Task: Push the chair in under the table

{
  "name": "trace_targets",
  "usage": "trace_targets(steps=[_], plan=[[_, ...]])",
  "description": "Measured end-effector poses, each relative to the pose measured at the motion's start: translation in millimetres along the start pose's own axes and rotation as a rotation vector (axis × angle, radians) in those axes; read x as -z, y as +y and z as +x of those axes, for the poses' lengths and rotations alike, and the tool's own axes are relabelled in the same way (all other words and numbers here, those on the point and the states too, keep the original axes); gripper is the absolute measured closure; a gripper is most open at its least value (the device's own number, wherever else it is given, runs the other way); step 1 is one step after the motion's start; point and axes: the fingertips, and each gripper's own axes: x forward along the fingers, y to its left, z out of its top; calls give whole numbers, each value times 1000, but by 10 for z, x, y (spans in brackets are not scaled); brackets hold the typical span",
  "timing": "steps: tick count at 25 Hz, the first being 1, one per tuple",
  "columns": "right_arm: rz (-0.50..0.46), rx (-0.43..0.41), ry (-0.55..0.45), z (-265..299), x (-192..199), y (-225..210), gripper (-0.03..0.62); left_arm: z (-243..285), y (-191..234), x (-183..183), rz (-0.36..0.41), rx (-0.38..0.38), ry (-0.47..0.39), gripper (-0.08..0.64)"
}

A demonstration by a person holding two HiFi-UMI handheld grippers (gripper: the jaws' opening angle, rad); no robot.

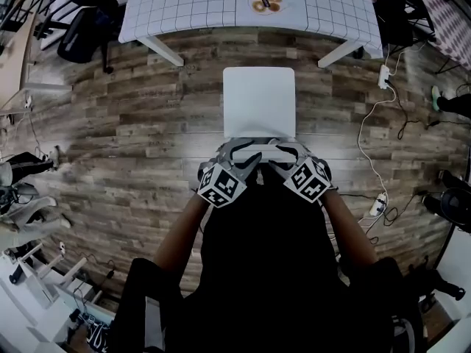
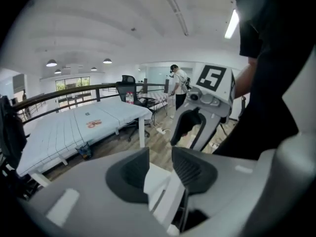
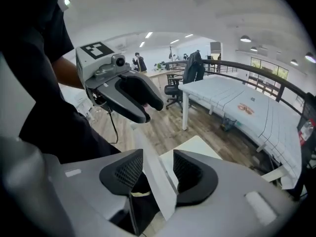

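White chair (image 1: 259,101) standing on the wood-plank floor (image 1: 140,123), its seat facing the far side and well apart from the grid-clothed table (image 1: 199,6), with bare floor between them. The seat lines up roughly with the gap between the table's two white legs (image 1: 163,50). The top edge of the thin backrest (image 1: 262,147) lies at the near side, directly before the person. The left gripper (image 2: 159,168) straddles this edge left of centre with its jaws parted; the white panel stands between the pads, but no firm clamp on it shows. The right gripper (image 3: 158,171) straddles it right of centre in the same way, jaws released, with a gap visible beside the panel. The chair looks rigid and smooth-surfaced, and by its slim panels is probably light. It should slide as one stiff body rather than flex, though the glossy edge may slip in the pads. Its legs are hidden under the seat, so how they will drag on the planks cannot be judged. The best hold is probably where the grippers already sit, at two points on the backrest's top edge on either side of centre, which resists twisting. Because this hold is high, the push should be level and gentle, lest the chair tip toward the table.
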Motion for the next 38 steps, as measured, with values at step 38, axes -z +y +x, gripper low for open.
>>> trace_targets(steps=[38], plan=[[-372,-129,447,1046,1155,94,367,956,-696,1594,385,386,607,357]])
